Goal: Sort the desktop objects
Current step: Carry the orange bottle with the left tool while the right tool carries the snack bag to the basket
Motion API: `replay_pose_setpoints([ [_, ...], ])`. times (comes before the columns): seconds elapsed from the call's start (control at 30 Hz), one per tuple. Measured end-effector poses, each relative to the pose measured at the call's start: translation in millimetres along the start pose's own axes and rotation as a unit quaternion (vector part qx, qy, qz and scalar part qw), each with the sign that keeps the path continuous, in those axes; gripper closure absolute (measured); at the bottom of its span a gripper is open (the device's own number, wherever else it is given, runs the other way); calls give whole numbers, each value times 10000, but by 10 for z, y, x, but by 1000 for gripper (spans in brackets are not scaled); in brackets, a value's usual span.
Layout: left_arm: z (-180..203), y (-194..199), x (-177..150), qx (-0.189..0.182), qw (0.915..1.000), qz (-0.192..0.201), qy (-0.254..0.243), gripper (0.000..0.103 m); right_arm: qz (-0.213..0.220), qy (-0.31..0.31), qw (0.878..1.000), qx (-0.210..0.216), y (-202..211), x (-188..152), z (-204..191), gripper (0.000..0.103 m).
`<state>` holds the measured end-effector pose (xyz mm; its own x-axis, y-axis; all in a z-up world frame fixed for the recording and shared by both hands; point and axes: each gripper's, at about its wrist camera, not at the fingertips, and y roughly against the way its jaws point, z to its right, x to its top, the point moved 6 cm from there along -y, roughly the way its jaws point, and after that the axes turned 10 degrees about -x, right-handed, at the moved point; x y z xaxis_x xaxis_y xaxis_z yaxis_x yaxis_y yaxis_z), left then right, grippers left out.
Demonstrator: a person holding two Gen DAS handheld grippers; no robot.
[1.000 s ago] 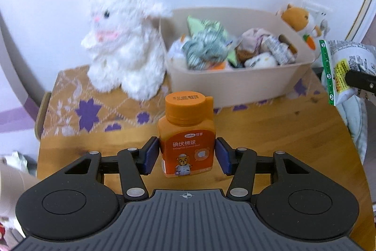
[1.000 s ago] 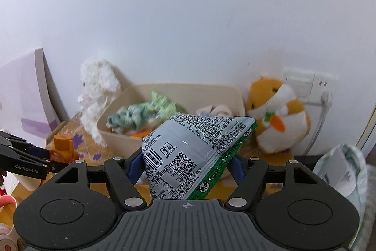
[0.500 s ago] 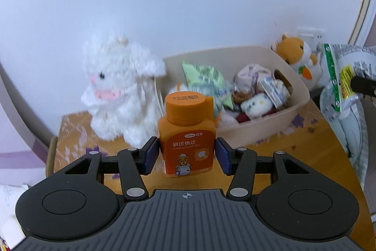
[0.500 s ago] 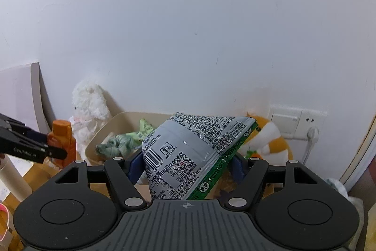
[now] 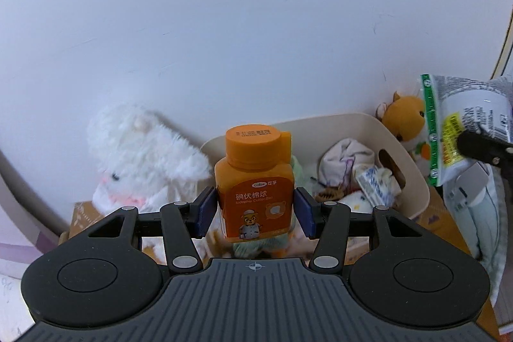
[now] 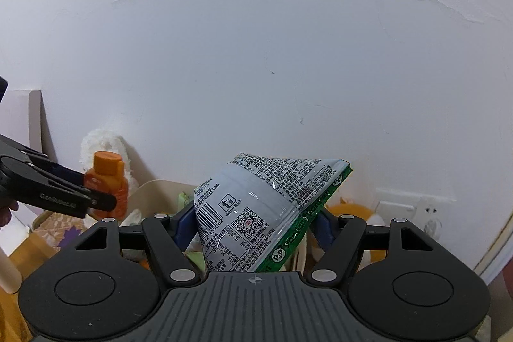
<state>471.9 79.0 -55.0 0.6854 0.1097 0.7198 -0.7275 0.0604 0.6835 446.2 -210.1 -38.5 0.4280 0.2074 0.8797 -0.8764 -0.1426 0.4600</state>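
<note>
Above the desk, both grippers hang in the air near the big cream bin by the wall. The bin is already full of soft toys and little packs.

The right gripper has its jaws clamped on a snack bag. The bag looks light and puffy, and its shiny skin looks slippery. It is squeezed at its lower half, with its printed back turned to the right wrist camera. I think a soft squeeze is best, or what is inside could get crushed.

The left gripper has its jaws clamped on an orange bottle, pressed on both sides of its label. The bottle stands straight up. It looks hard and smooth and not very heavy. Holding it by the flat sides, under the fat cap, looks like a good spot.

A second ago the desk filled much of the left wrist picture. Now I see mostly white wall, and the bin sits low, right behind the bottle. The white fluffy lamb slid down to the left. Both grips look the same as before.
</note>
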Motion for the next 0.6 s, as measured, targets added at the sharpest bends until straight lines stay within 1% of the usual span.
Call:
replay_pose_setpoints([
  [0.27,33,-365,70,99,9999,-89,93,50,-77,183,9998,71,-385,9,-200,33],
  [0.5,-28,-679,4,331,9988,-331,113,50,-350,281,9989,96,-789,-117,-376,33],
  [0.6,-60,-786,-28,362,9983,-432,170,49,-486,302,9983,83,-915,-193,-446,33],
])
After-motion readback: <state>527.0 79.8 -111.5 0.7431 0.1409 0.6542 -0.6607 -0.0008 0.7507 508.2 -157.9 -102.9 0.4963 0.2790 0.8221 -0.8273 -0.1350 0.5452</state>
